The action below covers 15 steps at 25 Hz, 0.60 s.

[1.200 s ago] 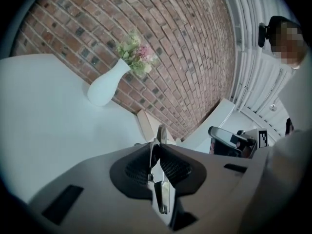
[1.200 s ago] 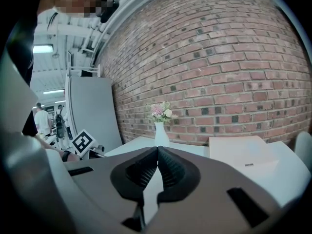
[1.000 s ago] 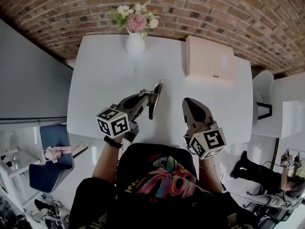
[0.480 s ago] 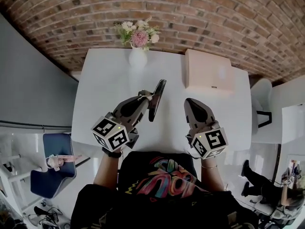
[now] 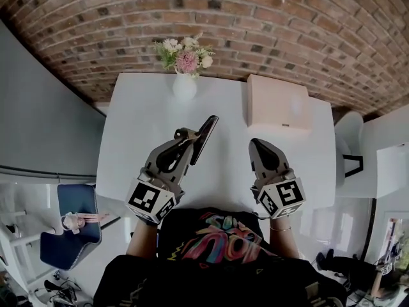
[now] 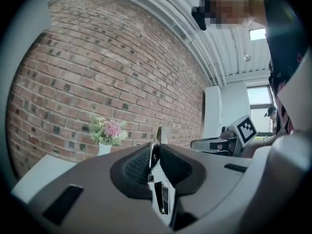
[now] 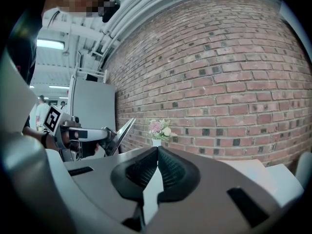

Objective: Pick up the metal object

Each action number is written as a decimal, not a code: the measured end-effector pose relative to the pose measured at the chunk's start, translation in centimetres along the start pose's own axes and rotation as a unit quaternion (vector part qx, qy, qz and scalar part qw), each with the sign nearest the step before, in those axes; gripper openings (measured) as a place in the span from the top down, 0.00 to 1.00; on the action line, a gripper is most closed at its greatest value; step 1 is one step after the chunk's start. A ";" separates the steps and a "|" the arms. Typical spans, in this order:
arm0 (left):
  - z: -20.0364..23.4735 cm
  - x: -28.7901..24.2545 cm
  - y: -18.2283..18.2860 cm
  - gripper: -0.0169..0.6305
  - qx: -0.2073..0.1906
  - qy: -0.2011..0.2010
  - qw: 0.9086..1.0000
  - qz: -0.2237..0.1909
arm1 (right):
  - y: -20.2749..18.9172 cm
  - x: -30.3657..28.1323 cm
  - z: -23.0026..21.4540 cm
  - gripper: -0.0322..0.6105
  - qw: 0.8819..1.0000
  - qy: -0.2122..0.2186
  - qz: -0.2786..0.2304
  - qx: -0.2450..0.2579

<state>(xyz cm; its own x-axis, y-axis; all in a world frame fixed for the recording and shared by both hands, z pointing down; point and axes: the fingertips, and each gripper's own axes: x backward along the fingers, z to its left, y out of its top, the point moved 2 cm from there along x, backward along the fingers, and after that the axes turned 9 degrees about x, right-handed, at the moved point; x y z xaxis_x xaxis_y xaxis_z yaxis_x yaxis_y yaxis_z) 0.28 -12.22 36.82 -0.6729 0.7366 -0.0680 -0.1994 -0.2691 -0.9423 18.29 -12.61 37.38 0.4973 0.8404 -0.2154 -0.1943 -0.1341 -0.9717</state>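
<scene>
The metal object (image 5: 203, 135) is a thin flat plate, seen edge-on and tilted, held up off the white table (image 5: 137, 123). My left gripper (image 5: 184, 135) is shut on its lower end. In the left gripper view the plate (image 6: 160, 135) stands upright between the ribbed pads of the left gripper (image 6: 155, 152). My right gripper (image 5: 255, 144) hovers to the right of it, apart, with its jaws together and nothing in them. The right gripper view shows its own pads closed (image 7: 157, 152) and, at the left, the plate (image 7: 123, 129) sticking up from the other gripper.
A white vase of flowers (image 5: 185, 85) stands at the table's far edge by the brick wall. A pale box (image 5: 278, 101) lies at the far right of the table. A blue chair (image 5: 70, 226) is at the lower left, a white chair (image 5: 351, 139) at the right.
My left gripper has risen with the metal plate and rolled, so the plate leans differently. The right gripper has lifted a little. Both jaws stayed as they were.
</scene>
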 end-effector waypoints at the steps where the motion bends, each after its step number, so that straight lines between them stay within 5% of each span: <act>1: 0.0 0.1 0.1 0.88 -0.011 0.007 1.000 -0.002 | 0.0 0.0 -0.1 0.93 1.000 -0.001 -0.001 -0.001; 7: 0.1 0.8 0.4 0.88 -0.056 0.051 0.997 -0.022 | 0.4 -0.1 -0.1 0.93 1.000 0.009 -0.020 -0.002; 15: 0.7 1.5 -0.6 0.89 -0.037 0.066 0.997 -0.017 | -0.1 0.3 0.6 0.93 0.999 0.018 -0.030 0.001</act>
<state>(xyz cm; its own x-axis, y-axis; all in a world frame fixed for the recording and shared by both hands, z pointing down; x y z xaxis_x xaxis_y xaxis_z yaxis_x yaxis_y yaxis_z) -1.16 -11.37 37.54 -0.5668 0.8206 -0.0730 -0.1644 -0.1995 -0.9660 17.94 -11.98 37.45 0.5387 0.8271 -0.1600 -0.1644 -0.0830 -0.9829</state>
